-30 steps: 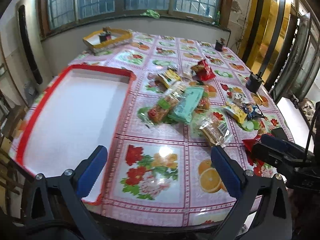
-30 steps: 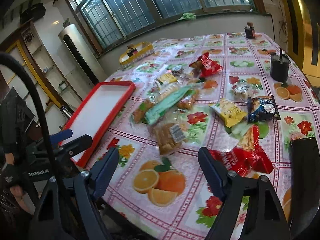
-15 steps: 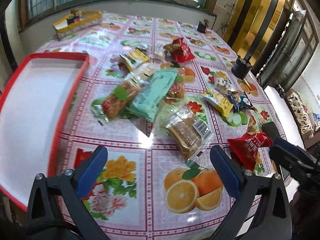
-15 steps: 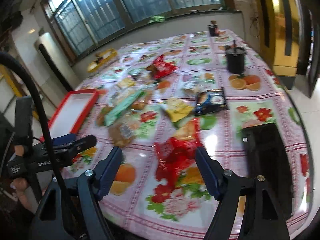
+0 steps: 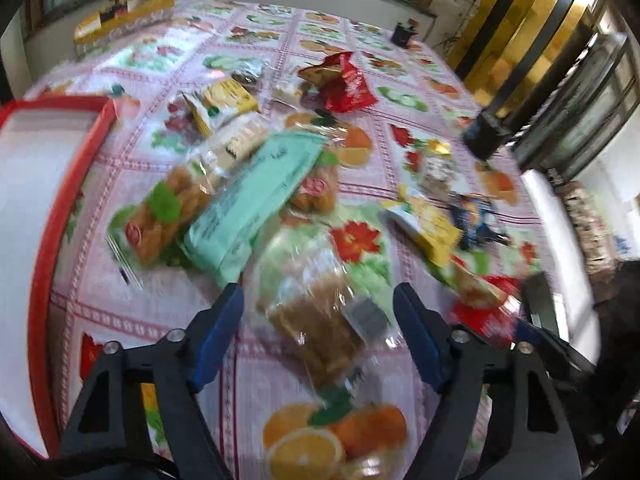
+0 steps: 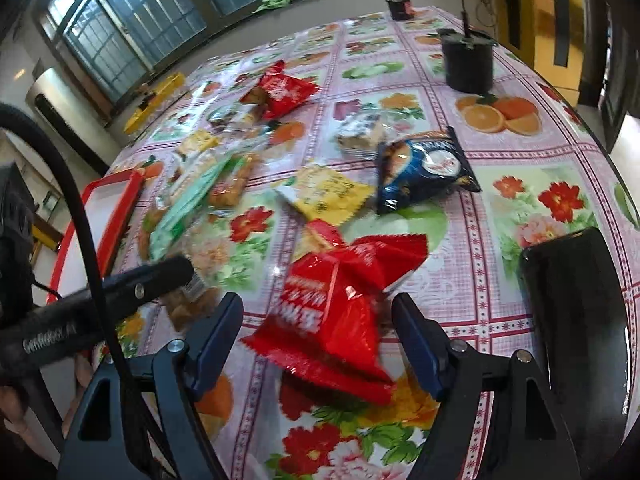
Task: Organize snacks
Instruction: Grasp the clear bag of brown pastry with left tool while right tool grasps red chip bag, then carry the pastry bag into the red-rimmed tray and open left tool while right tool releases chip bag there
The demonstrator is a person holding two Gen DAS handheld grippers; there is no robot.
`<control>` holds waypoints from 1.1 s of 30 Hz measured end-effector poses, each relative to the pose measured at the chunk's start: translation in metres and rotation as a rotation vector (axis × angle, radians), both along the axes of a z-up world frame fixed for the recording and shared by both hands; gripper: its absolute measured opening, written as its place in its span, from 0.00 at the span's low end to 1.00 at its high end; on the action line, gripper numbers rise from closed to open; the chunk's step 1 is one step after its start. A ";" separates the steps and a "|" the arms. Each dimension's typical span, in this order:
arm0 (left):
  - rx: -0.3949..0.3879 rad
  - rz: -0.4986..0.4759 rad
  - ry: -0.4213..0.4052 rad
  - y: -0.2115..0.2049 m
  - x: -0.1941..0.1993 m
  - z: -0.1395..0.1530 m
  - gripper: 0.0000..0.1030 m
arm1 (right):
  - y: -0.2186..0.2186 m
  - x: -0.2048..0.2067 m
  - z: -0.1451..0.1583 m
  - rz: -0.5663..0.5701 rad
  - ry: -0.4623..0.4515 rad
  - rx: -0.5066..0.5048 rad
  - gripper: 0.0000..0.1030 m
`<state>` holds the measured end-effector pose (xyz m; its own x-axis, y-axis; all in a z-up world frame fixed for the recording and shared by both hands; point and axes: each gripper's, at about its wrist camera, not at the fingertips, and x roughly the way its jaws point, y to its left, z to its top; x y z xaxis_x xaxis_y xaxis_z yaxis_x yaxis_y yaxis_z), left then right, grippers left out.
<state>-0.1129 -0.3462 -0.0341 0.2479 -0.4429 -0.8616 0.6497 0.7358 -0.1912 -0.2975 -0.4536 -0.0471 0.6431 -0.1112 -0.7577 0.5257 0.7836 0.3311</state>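
Daylight is coming in through the windows (image 6: 168,28) at the far side and is filling both views brightly. The glossy tablecloth (image 6: 532,184) is giving white glare patches. The left wrist view is showing strong motion blur, so the snack packets (image 5: 256,200) are looking smeared. The right wrist view is sharper. Fisheye distortion is bending the edges, and the corners are going dark.

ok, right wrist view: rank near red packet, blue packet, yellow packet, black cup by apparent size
1. Near red packet, though it is closest to the camera, which inflates it.
2. Blue packet.
3. Yellow packet and black cup look alike; the cup sits farther off, so unranked.
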 end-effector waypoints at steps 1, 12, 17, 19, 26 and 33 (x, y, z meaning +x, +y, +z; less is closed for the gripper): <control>0.015 -0.002 0.004 -0.004 0.001 -0.003 0.68 | 0.000 -0.001 0.000 -0.007 0.000 0.001 0.74; -0.042 -0.042 0.000 0.027 -0.014 0.002 0.34 | 0.013 -0.006 0.003 -0.031 -0.018 -0.037 0.36; -0.144 -0.023 0.059 0.060 -0.006 0.018 0.33 | 0.032 -0.008 0.026 0.010 -0.099 -0.058 0.36; -0.177 -0.010 0.056 0.074 -0.002 0.031 0.33 | 0.043 -0.001 0.036 0.057 -0.142 -0.061 0.36; -0.154 0.194 -0.144 0.176 0.029 0.089 0.33 | 0.097 0.060 0.057 0.333 -0.243 0.016 0.36; 0.001 0.396 -0.174 0.255 0.071 0.067 0.33 | 0.184 0.148 0.050 0.634 -0.231 0.086 0.36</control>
